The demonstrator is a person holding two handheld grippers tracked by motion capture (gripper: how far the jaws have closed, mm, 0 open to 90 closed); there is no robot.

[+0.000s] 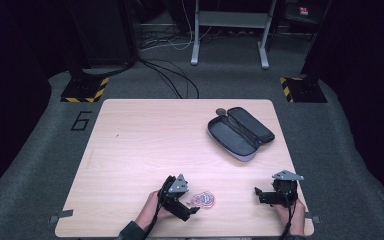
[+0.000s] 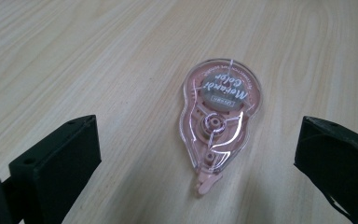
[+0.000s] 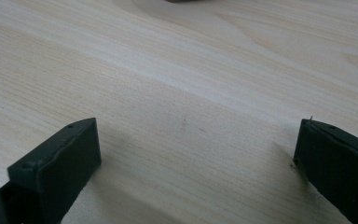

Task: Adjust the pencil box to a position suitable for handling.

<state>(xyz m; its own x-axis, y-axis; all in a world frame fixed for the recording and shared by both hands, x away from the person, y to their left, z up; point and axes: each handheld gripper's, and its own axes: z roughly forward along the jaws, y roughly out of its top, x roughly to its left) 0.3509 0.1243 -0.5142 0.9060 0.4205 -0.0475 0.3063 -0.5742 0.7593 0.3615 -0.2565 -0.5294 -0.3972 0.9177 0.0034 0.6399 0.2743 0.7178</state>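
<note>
a: what's the biggest thing in view?

b: the wooden table (image 1: 145,150), pale grain, standing on grey carpet. a "6" (image 1: 81,120) is marked on the floor past its far left corner.

a: and on the table?

b: far right, a dark pencil case (image 1: 240,132) lies unzipped and spread flat, both halves showing their lining. something small and round sits just behind its far edge, too small to make out.

a: the grippers?

b: both at the near edge. the left gripper (image 1: 192,210) is near the middle of that edge, held in a hand (image 1: 150,212). the right gripper (image 1: 256,192) is well to the right, held in the other hand (image 1: 287,210), and points left over bare wood.

a: how do the jaws stand?

b: wide apart on both. in the right gripper view there's just table grain between them.

a: and the small pink thing?

b: a clear pink correction tape dispenser (image 2: 219,116). it lies flat on the table, just right of the left gripper in the high view (image 1: 203,200). in the left gripper view it sits between the open jaws and slightly ahead of them, touching neither, its tip toward the camera.
</note>
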